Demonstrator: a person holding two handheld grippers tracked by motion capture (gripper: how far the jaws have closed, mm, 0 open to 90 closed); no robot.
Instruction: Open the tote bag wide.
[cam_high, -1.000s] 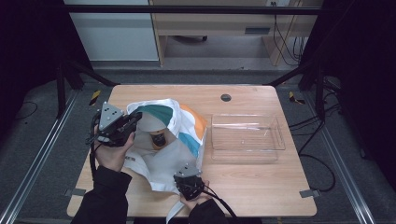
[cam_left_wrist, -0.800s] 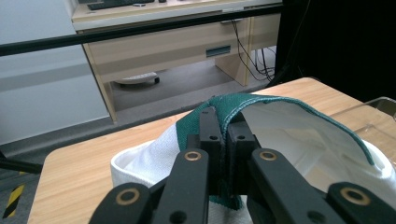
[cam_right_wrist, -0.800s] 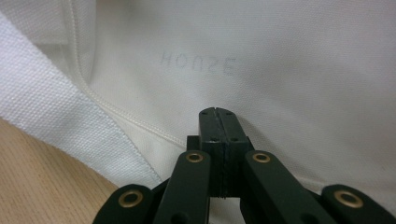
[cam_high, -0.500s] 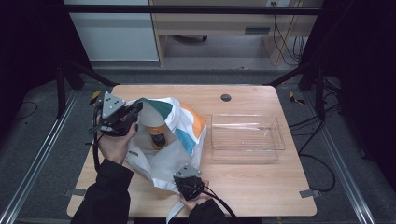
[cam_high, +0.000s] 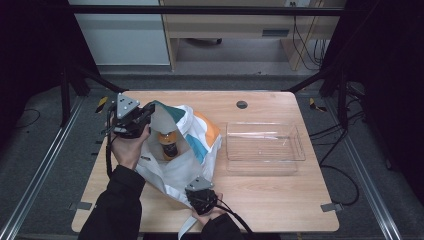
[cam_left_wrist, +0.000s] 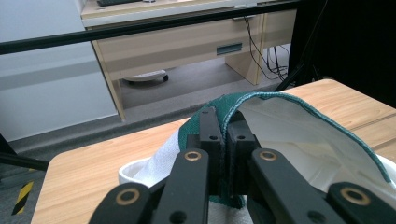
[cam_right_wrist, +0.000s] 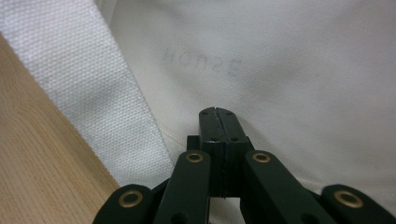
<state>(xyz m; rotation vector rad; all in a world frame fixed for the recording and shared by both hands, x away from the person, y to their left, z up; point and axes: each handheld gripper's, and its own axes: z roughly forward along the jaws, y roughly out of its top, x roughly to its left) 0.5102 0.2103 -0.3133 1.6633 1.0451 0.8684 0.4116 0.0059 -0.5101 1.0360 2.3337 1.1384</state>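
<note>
1. High view: a white cloth bag (cam_high: 182, 150) with teal and orange patches lies on the left half of the counter (cam_high: 280, 200), its long axis running from the near edge toward the far-left corner, with the mouth at the far end.
2. High view: the mouth is held up and open, and inside it a bottle (cam_high: 169, 144) with an orange body and dark cap stands roughly upright.
3. High view: the left tool (cam_high: 142, 116) is raised over the far-left part of the counter, gripping the bag's teal rim; the person's left hand (cam_high: 127, 147) holds it from below.
4. High view: the right tool (cam_high: 196, 196) sits at the bag's bottom end, close to the near edge of the counter, pointing away from the person.
5. High view: a clear plastic tray (cam_high: 264, 147) rests on the right half of the counter, apart from the bag, long side parallel to the near edge.
6. Left gripper view: the left tool (cam_left_wrist: 224, 133) has its jaws closed almost together, with the green woven rim of the bag (cam_left_wrist: 299, 135) pinched between them; the white lining opens to the right.
7. Right gripper view: the right tool (cam_right_wrist: 218, 122) has its jaws pressed fully together over white fabric of the bag (cam_right_wrist: 280, 70). Whether cloth is caught between them I cannot tell. Faint mirrored lettering shows through the fabric, and bare counter (cam_right_wrist: 42, 154) lies at the left.
</note>
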